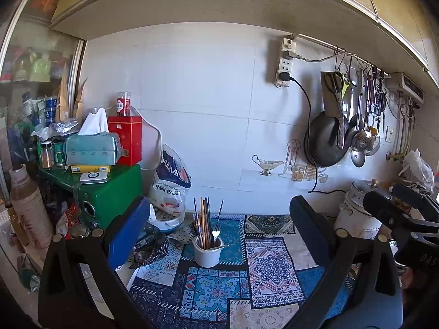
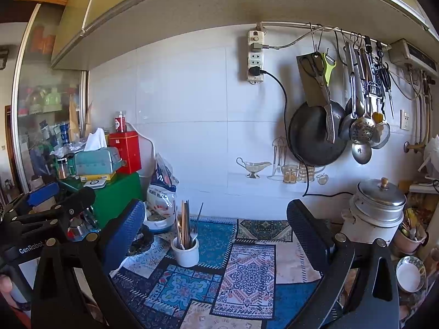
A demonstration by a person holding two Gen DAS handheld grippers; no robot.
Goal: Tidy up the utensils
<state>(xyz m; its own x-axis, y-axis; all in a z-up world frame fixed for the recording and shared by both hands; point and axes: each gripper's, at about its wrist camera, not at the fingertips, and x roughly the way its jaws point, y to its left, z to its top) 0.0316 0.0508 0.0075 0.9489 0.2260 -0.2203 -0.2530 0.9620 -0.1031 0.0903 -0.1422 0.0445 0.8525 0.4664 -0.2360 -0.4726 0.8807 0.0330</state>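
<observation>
Both tools gaping, empty, left tool (image 1: 219,235), right tool (image 2: 216,230), white cup (image 1: 207,255) of utensils (image 1: 205,224) apparently ahead between fingers

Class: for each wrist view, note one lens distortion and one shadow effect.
Left wrist view: the cabinet underside bows into an arc; the hanging wok shadows the wall. Right wrist view: the same bowing; the black cord casts a soft shadow.

White tiled wall (image 1: 197,104) under yellowish upper cabinets (image 1: 219,0); power strip (image 2: 255,57) on wall, rail (image 2: 329,28) with hanging pan (image 2: 312,137). Patterned mat (image 1: 219,288) covers counter. Glass-door cabinet (image 1: 30,82) at left, bright daylight.
</observation>
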